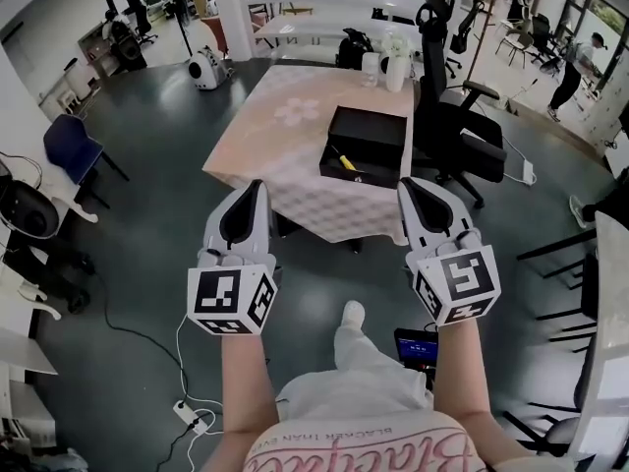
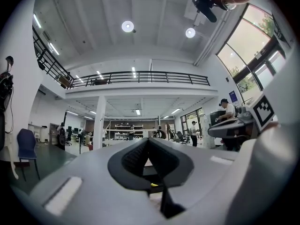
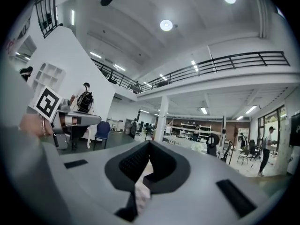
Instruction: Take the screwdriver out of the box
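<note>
A black box [image 1: 366, 146] stands with its lid up on the near right corner of a pale patterned table [image 1: 280, 116]. In it lies a screwdriver with a yellow handle [image 1: 346, 161]. Both grippers are held level in front of the person, short of the table's near edge and apart from the box. My left gripper [image 1: 257, 187] is shut and holds nothing; in the left gripper view its jaws [image 2: 149, 140] meet at the tip, and a yellow speck [image 2: 153, 184] shows through the gap below. My right gripper [image 1: 405, 185] is also shut and bare, its jaws [image 3: 150, 143] closed together.
A black office chair [image 1: 452, 126] stands right of the table. White containers [image 1: 388, 67] sit at the table's far edge. A blue chair [image 1: 71, 148] is at the left, a power strip with cables [image 1: 192, 416] lies on the floor, and a person [image 1: 575, 67] stands far right.
</note>
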Demonstrator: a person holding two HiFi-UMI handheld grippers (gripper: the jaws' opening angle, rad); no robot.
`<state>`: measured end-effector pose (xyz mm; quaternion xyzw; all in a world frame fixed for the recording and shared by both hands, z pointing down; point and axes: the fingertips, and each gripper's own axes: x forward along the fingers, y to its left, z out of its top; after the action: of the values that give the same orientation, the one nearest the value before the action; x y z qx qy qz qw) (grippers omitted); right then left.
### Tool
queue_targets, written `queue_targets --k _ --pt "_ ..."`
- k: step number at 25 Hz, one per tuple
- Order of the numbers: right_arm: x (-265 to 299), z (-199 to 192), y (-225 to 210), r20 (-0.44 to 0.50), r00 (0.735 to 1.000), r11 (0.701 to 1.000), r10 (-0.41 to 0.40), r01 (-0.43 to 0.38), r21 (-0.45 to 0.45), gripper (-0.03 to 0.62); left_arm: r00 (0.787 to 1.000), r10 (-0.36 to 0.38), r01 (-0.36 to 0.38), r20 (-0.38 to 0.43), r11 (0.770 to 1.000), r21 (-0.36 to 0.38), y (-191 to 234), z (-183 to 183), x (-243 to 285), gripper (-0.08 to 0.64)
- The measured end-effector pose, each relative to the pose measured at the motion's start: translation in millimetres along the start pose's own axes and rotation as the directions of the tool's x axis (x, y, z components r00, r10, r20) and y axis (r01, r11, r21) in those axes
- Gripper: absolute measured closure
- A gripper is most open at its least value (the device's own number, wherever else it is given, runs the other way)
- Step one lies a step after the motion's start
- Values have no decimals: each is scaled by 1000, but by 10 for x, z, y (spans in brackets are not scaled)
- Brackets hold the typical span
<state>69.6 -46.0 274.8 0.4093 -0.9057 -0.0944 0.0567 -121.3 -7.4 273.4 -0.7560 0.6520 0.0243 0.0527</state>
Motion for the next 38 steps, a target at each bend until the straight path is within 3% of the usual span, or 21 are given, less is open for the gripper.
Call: queue_targets --k 12,16,20,21,22,24,32,38 --pt "1450 -219 -948 -28 999 999 34 -34 -5 586 1000 22 -22 -16 1000 -3 429 -225 1592 551" --pt "1765 -320 -1131 -57 997 998 55 -56 -12 586 999 31 -31 -25 1000 -5 521 -285 1946 551" --pt "1996 -417 -1253 -57 997 998 54 -52 36 584 999 36 -37 -36 999 -8 624 -368 2194 551" --pt "2042 -430 -1283 -54 997 997 50 -48 54 544 999 35 -36 -39 999 -8 646 -387 2239 551" --pt "2089 -444 -1308 -54 997 996 50 -46 73 435 999 35 -35 -41 999 -10 671 -405 2279 551" --pt "2190 -473 -1355 -59 997 993 55 -49 107 345 998 37 -38 -45 999 -15 734 -434 2369 551" --pt "2588 -659 -1399 -128 988 983 83 -60 174 207 998 33 -35 -54 999 -26 1004 -498 2721 551" --pt "2797 -874 -1328 -238 967 990 86 -57 128 196 997 17 -20 -74 999 -32 1129 -598 2845 551"
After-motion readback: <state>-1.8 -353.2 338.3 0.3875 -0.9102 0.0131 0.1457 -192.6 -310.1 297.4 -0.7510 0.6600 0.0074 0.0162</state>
